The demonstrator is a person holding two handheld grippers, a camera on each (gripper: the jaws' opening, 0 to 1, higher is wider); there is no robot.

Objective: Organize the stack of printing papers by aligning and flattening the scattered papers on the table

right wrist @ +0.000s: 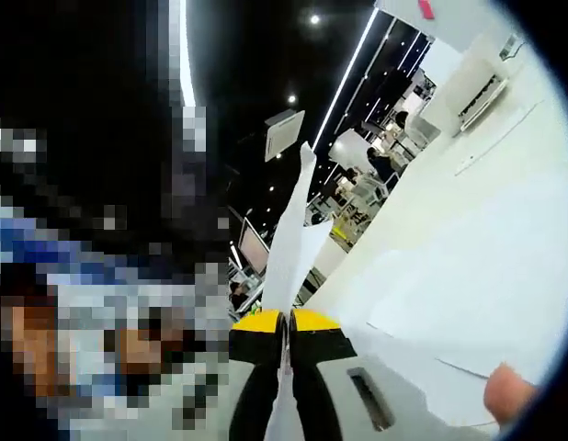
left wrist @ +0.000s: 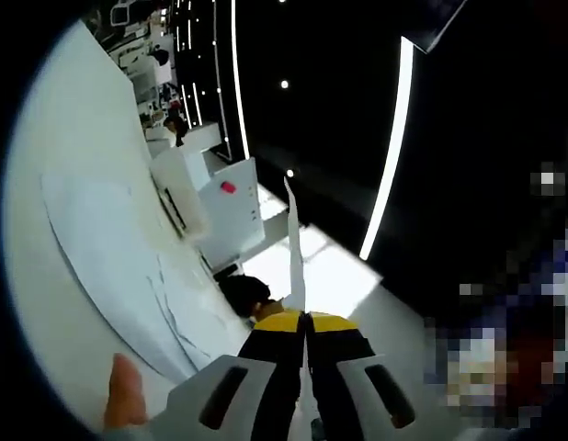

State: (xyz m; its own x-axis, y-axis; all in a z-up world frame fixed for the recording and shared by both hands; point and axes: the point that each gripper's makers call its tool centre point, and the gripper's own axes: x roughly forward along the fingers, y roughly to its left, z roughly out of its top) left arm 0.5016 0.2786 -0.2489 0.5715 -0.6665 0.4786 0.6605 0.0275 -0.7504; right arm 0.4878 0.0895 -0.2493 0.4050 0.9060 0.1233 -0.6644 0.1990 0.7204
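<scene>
White printer behind scattered papers, left gripper view alone.

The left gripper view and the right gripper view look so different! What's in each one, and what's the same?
Left gripper view alone: a white box with a pink spot.

Right gripper view alone: people far off at desks.

Both: yellow-tipped tongs, left and right, each shut on a white paper sheet seen edge-on, more papers on the white table, and ceiling light strips.
</scene>
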